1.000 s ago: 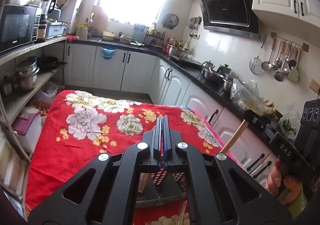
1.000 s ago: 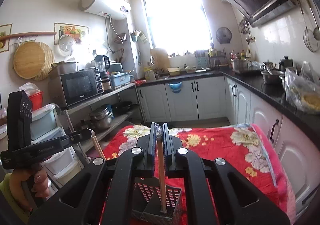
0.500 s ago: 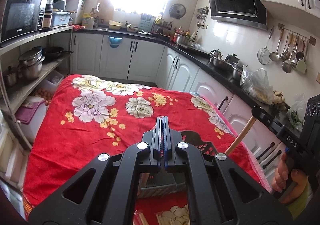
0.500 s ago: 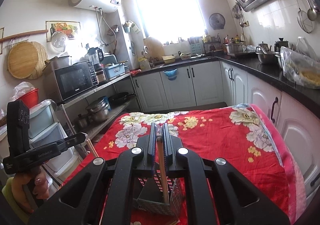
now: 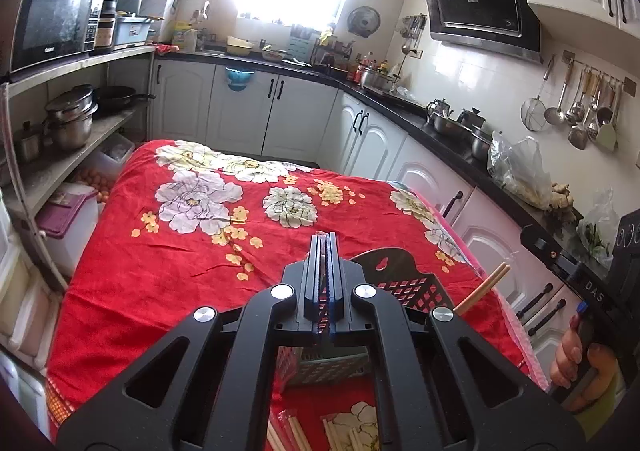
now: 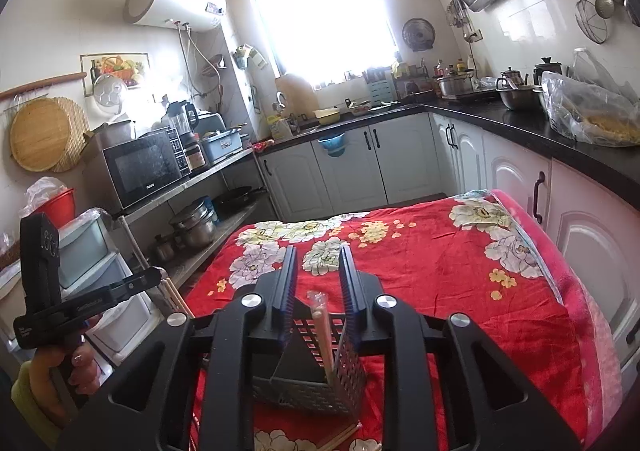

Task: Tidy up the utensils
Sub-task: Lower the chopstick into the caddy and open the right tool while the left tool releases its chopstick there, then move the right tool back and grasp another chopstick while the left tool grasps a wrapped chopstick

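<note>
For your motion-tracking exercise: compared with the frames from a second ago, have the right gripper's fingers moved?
Yes. The right gripper is opening: its fingers now stand apart from the wrapped chopsticks in the basket.

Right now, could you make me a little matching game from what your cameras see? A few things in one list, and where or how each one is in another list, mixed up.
Things:
1. left gripper
2. wrapped chopsticks
3. microwave
4. ladles

Places or states:
A. on a steel shelf
B. standing in the dark basket
C. fingers closed together
D. hanging from a wall rail

Pairs: 1-C, 2-B, 3-A, 4-D
</note>
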`<action>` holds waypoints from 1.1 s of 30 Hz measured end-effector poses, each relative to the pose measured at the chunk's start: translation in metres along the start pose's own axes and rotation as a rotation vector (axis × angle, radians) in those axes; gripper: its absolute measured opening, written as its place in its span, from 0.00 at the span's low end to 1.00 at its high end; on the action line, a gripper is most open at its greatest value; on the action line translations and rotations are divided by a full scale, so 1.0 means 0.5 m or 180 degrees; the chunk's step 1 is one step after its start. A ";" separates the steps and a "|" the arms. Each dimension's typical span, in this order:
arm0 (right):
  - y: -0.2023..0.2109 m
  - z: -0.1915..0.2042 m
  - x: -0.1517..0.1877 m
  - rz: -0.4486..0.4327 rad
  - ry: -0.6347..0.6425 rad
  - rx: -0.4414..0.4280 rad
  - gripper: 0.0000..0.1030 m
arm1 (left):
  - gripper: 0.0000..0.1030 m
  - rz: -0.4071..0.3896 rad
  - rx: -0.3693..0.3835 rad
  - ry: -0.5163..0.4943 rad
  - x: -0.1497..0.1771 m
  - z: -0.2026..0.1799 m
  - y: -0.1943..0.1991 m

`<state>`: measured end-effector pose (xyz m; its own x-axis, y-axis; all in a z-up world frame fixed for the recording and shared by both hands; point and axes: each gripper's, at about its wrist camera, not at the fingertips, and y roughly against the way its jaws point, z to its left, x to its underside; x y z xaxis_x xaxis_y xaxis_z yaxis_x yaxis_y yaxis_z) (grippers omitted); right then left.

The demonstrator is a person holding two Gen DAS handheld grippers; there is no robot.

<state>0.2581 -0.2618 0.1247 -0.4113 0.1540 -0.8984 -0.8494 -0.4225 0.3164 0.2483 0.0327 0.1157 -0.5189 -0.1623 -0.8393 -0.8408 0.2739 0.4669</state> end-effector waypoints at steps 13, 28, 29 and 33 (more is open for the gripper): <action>0.036 -0.006 0.025 0.0006 -0.0026 0.0055 0.49 | 0.19 -0.0016 0.0005 0.0137 0.024 0.020 0.021; 0.080 -0.021 0.074 0.0035 -0.0040 0.0115 0.64 | 0.73 -0.0232 -0.0124 0.0068 0.071 0.008 0.074; 0.085 -0.019 0.076 0.0029 -0.0038 0.0115 0.65 | 0.76 -0.0244 -0.0116 0.0070 0.075 0.008 0.078; 0.099 -0.015 0.089 0.0020 0.0000 0.0113 0.70 | 0.90 -0.0270 -0.0103 0.0087 0.093 0.006 0.094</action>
<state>0.2004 -0.2828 0.0983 -0.4166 0.1515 -0.8964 -0.8580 -0.3915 0.3326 0.1851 0.0410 0.0980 -0.4494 -0.2096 -0.8684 -0.8862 0.2275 0.4036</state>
